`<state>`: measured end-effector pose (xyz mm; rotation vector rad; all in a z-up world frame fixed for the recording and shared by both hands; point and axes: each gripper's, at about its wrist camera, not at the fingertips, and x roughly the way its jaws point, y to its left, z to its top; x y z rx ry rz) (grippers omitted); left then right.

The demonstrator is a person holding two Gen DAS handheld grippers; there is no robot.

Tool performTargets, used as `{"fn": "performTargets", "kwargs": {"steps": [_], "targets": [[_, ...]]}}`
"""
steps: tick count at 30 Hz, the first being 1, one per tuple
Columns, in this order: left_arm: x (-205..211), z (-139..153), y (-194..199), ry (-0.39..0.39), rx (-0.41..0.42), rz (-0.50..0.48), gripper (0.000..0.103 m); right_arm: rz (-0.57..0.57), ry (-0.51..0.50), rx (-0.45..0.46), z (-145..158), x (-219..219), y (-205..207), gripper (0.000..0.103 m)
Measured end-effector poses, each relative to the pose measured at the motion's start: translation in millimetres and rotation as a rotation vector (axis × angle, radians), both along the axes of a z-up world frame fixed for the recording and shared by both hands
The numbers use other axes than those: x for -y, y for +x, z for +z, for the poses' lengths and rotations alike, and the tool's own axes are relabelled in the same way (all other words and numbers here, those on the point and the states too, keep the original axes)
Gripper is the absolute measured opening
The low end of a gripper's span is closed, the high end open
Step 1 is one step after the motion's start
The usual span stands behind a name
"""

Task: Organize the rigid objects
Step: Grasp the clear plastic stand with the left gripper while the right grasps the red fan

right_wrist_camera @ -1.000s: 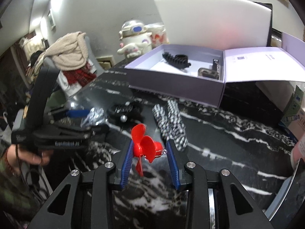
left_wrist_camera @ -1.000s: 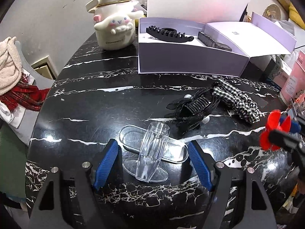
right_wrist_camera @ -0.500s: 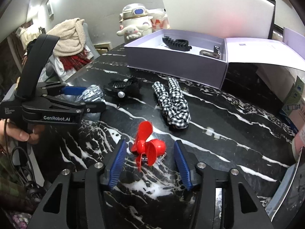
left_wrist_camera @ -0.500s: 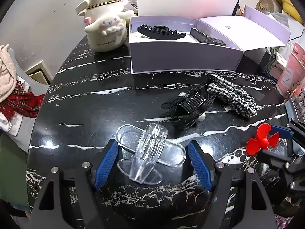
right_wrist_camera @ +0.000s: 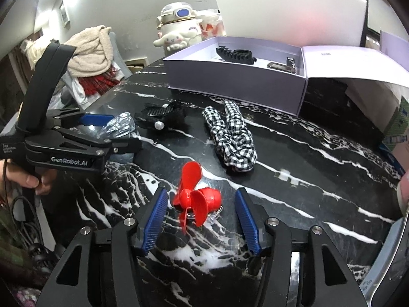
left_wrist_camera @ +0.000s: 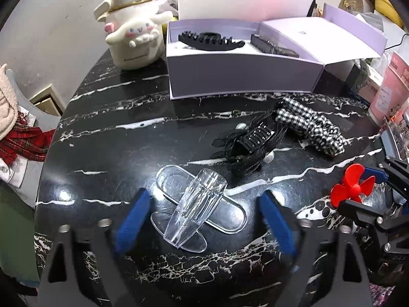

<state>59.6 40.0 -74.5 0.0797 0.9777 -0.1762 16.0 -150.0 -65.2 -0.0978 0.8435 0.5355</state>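
Red clip between spread right gripper fingers.

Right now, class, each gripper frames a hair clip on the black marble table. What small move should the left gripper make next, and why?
Probably close the left gripper on the clear hair clip: its blue fingers stand open on either side without touching, and the open lilac box already holds other clips.

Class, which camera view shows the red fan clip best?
The right wrist view: the red fan clip sits large and central between the right gripper's open jaws. The left wrist view shows it small at the right edge, partly hidden.
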Motion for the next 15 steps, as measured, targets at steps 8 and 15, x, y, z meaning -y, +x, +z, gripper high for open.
{"fn": "performTargets", "kwargs": {"steps": [8, 15], "targets": [[-5.7, 2.5, -9.6, -0.021, 0.068, 0.021, 0.067, 0.001, -0.023, 0.023, -1.4, -0.4, -3.0, 0.037], [-11.3, 5.5, -10.5, -0.079, 0.058, 0.027, 0.057, 0.003, -0.007, 0.019, 0.7, 2.6, -4.6, 0.035]]}}
